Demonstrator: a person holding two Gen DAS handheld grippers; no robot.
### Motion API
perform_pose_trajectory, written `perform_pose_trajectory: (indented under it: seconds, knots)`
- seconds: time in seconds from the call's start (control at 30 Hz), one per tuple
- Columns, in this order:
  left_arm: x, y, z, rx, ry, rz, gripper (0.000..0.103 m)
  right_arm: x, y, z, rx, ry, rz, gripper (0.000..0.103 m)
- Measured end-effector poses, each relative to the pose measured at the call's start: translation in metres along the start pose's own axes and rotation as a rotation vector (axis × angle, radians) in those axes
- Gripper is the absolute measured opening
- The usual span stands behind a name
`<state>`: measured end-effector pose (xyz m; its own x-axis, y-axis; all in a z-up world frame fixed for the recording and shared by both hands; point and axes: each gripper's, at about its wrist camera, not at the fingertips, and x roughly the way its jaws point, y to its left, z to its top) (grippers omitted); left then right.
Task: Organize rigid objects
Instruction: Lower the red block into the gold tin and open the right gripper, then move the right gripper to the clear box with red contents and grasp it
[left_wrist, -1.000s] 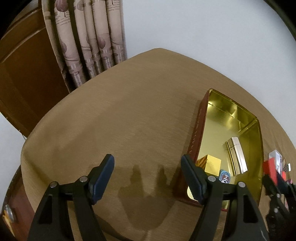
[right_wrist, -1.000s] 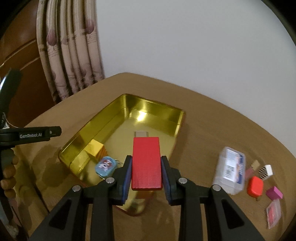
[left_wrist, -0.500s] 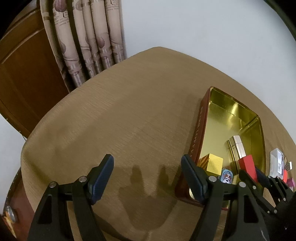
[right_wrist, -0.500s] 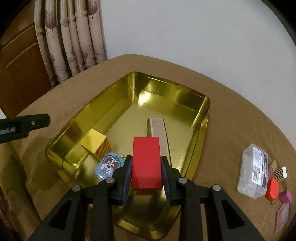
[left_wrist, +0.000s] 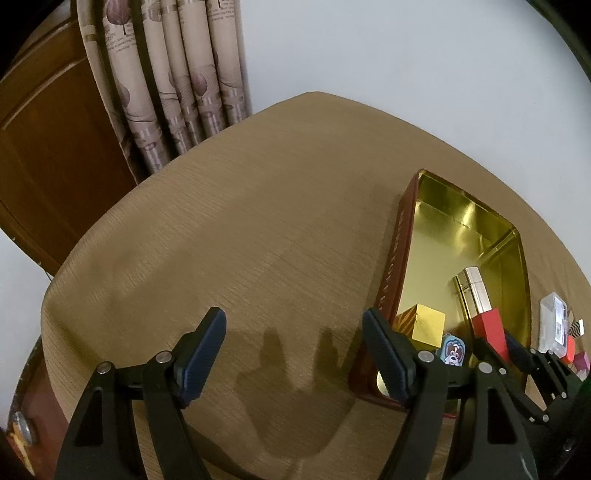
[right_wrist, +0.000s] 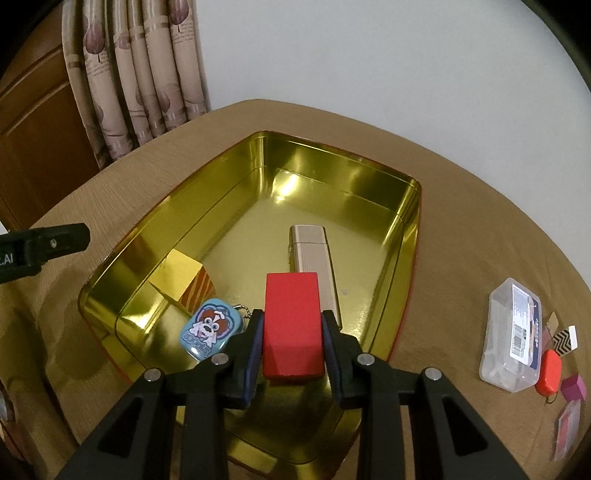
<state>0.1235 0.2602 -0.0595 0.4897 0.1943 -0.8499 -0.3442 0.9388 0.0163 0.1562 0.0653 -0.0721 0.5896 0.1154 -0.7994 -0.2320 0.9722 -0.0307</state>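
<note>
My right gripper (right_wrist: 292, 325) is shut on a red block (right_wrist: 291, 317) and holds it inside the gold tin (right_wrist: 347, 173), low over its near end. The tin holds a gold cube (right_wrist: 183, 277), a blue dog keychain (right_wrist: 210, 328) and a champagne metal bar (right_wrist: 314, 254). In the left wrist view my left gripper (left_wrist: 293, 347) is open and empty over the tablecloth, just left of the tin (left_wrist: 391, 266). The red block (left_wrist: 489, 330) and the right gripper's fingers show there too.
A clear plastic case (right_wrist: 511, 332), an orange tag (right_wrist: 549, 371), a pink cube (right_wrist: 573, 387), a zigzag card (right_wrist: 565, 338) and a small packet (right_wrist: 567, 430) lie on the table right of the tin. Curtains (left_wrist: 177, 74) and a wooden door (left_wrist: 48, 147) stand beyond the table's far edge.
My right gripper has moved forward and down with the red block, from in front of the tin to inside it. The left gripper has stayed where it was.
</note>
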Motion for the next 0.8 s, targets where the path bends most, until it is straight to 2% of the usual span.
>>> perform_pose_trajectory:
  seconds: [0.13,0.3,0.6,0.67,0.8]
  knots:
    - [0.001,-0.003,-0.001,0.011,-0.002,0.0,0.075,0.0,-0.001,0.0,0.023,0.001,0.022,0.033]
    - [0.002,-0.005,-0.001,0.023,-0.001,0.002,0.075,-0.007,-0.001,0.001,0.021,-0.013,0.022,0.044]
    - [0.001,-0.01,-0.002,0.056,-0.008,0.005,0.076,-0.045,-0.011,-0.004,0.055,-0.082,0.047,0.046]
    - [0.0,-0.01,-0.002,0.058,-0.01,0.007,0.076,-0.056,-0.02,-0.009,0.07,-0.099,0.039,0.047]
    - [0.0,-0.011,-0.003,0.065,-0.012,0.012,0.076,-0.074,-0.056,-0.023,0.117,-0.114,-0.034,0.048]
